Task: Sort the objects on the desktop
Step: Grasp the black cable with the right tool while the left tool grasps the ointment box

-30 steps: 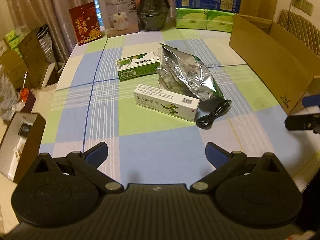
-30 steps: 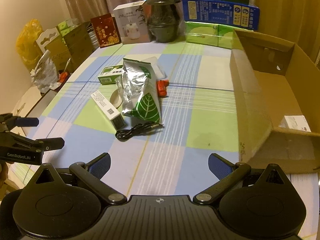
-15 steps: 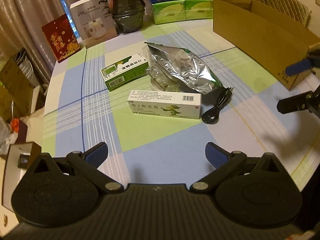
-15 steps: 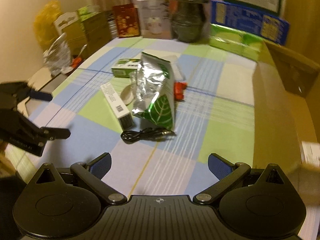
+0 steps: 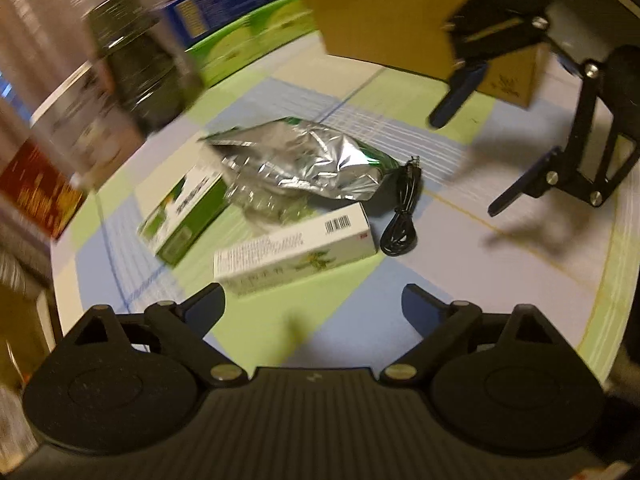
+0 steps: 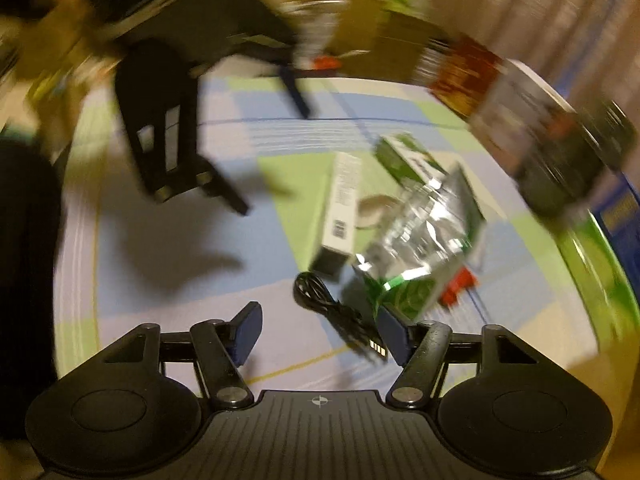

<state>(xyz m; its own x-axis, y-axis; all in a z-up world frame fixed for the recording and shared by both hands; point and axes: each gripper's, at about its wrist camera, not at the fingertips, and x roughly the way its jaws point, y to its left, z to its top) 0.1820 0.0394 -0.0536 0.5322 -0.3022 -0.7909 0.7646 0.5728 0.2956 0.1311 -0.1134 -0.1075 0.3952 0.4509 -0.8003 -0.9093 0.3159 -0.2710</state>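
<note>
Both views motion-blurred, wrists rolled. Checked tablecloth (image 5: 344, 344), blue/green/white squares.

Task items clustered mid-table:
- 1 white carton (image 5: 296, 252), long and narrow, barcode at one end, green print on the side. Lies flat; in the left view its long axis runs lower-left to upper-right, barcode end toward the cable.
- 1 green-and-white carton (image 5: 184, 216), flat, just behind the white one, roughly parallel to it.
- 1 silver foil pouch (image 5: 304, 164), crumpled, green leaf print on the end nearest the right gripper; it lies over the far ends of both cartons.
- 1 black cable (image 5: 402, 216), loosely coiled, touching the pouch's edge, just beside the white carton's barcode end; plug end near the right gripper's pad.
- 1 small red item (image 6: 460, 286) half under the pouch; can't identify it.

Cardboard box (image 5: 384, 24) at the far edge, well apart from the cluster.

Left gripper (image 5: 314, 304): jaws wide apart, closing, nothing between them; white carton just ahead.
Right gripper (image 6: 320, 330): jaws partly apart, closing; cable lies in the gap, pads not on it.
</note>
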